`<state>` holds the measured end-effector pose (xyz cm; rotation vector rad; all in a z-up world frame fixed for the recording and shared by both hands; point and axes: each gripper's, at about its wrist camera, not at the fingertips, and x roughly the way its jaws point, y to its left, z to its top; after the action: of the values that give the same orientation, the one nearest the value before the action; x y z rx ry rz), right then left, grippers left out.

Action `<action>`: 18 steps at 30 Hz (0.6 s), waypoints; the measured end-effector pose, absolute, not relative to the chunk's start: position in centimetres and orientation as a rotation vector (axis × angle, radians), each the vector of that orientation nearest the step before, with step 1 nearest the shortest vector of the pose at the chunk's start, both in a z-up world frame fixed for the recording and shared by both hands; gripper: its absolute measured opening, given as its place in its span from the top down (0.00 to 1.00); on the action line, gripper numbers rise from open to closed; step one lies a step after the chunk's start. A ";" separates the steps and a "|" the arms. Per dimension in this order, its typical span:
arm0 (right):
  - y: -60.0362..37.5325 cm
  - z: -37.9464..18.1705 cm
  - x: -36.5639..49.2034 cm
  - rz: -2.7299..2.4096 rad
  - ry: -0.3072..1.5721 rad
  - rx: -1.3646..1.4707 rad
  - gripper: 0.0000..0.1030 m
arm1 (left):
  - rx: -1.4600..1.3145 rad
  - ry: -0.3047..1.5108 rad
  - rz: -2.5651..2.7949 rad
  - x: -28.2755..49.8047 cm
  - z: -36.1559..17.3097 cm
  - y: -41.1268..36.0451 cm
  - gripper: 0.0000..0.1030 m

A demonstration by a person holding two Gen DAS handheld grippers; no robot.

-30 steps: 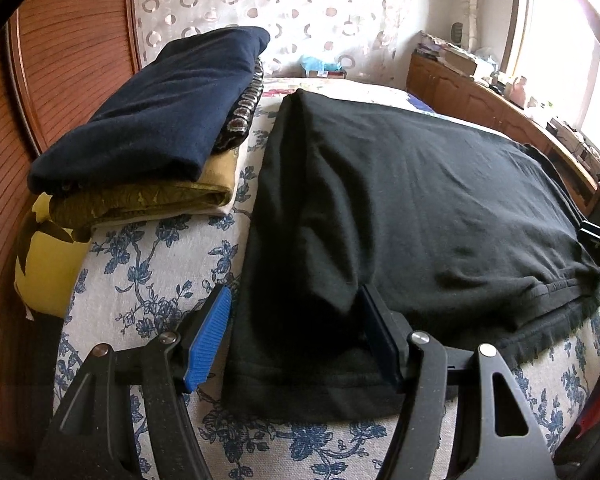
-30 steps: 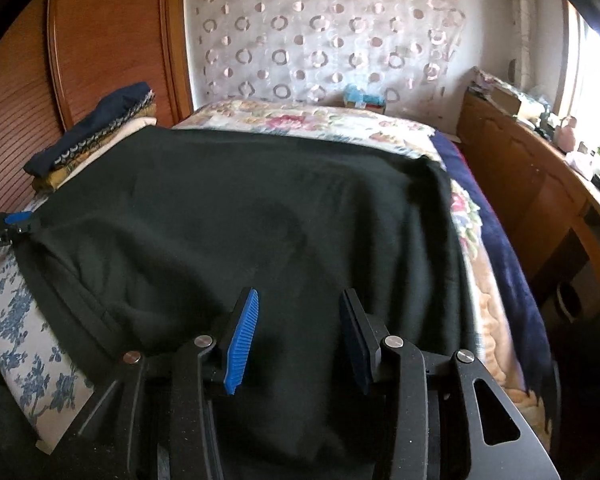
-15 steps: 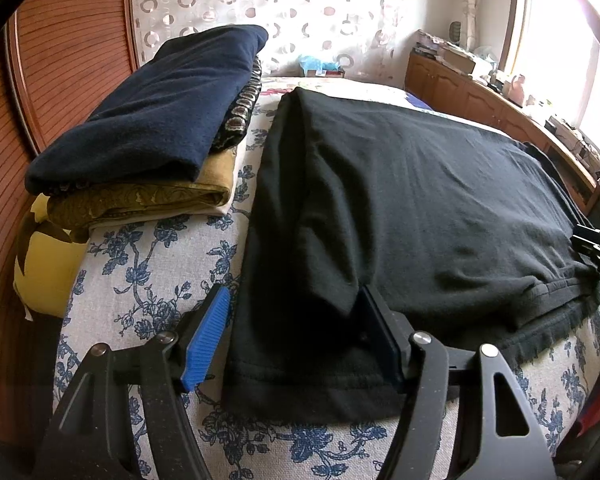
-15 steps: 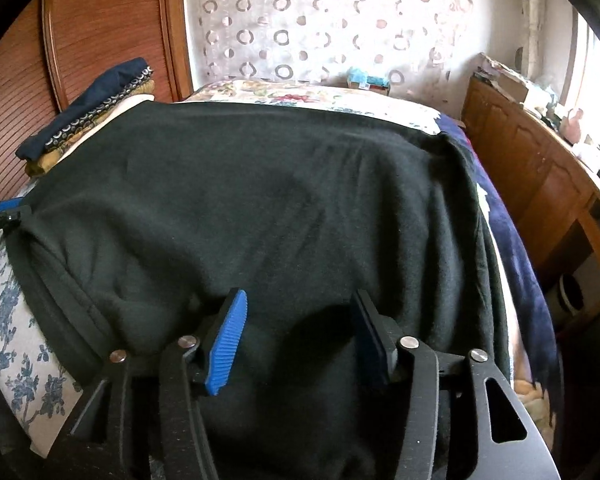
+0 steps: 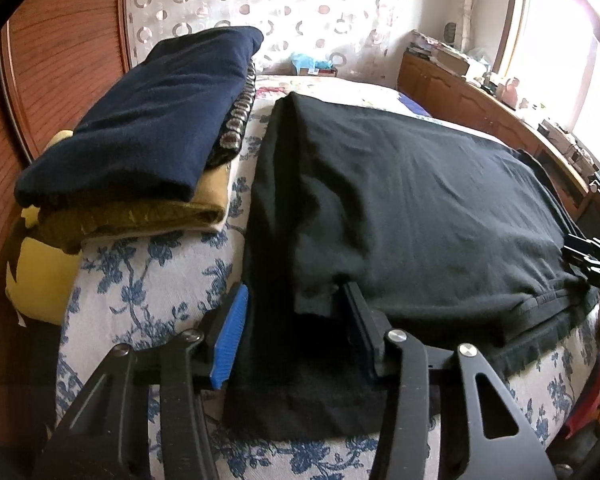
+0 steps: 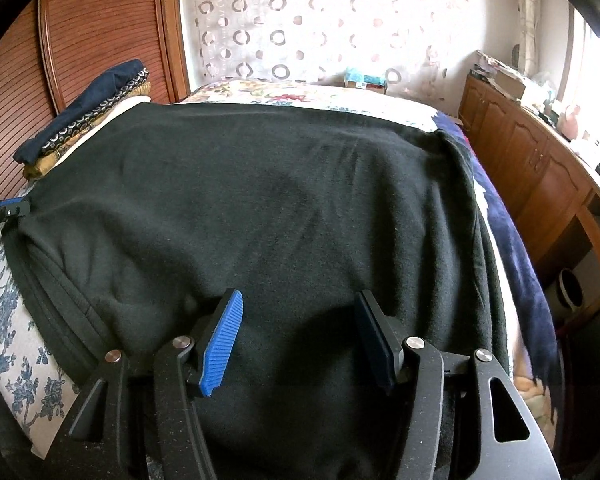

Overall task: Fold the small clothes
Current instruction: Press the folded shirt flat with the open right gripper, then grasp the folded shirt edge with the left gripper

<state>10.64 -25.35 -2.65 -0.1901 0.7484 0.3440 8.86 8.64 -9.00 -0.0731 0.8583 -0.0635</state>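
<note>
On bed (image 5: pixel 148 280), left gripper (image 5: pixel 296 328) now closing around black garment (image 5: pixel 420 208).

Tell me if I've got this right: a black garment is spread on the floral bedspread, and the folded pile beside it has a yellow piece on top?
Not quite. The top of the folded pile is a dark navy piece; the mustard-yellow one lies under it, as the left wrist view shows. The black garment is indeed spread on the floral bedspread.

Black tool (image 5: pixel 296 340) frames — silver screws, one blue ribbed pad (image 6: pixel 222 344) (other dark).
</note>
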 end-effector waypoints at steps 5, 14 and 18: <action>-25.3 -2.7 10.7 0.345 0.748 -0.190 0.42 | -0.057 0.877 -0.049 9.5 -9.3 8.7 0.52; -25.4 -2.7 10.6 0.346 0.748 -0.190 0.41 | -0.046 0.877 -0.048 9.3 -9.7 8.7 0.49; -25.4 -2.7 10.6 0.347 0.748 -0.190 0.41 | -0.055 0.873 -0.055 9.4 -9.6 8.7 0.55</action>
<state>10.64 -25.36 -2.68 -0.1903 0.7485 0.3465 9.36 8.75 -9.60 -0.0546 0.8734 -0.0552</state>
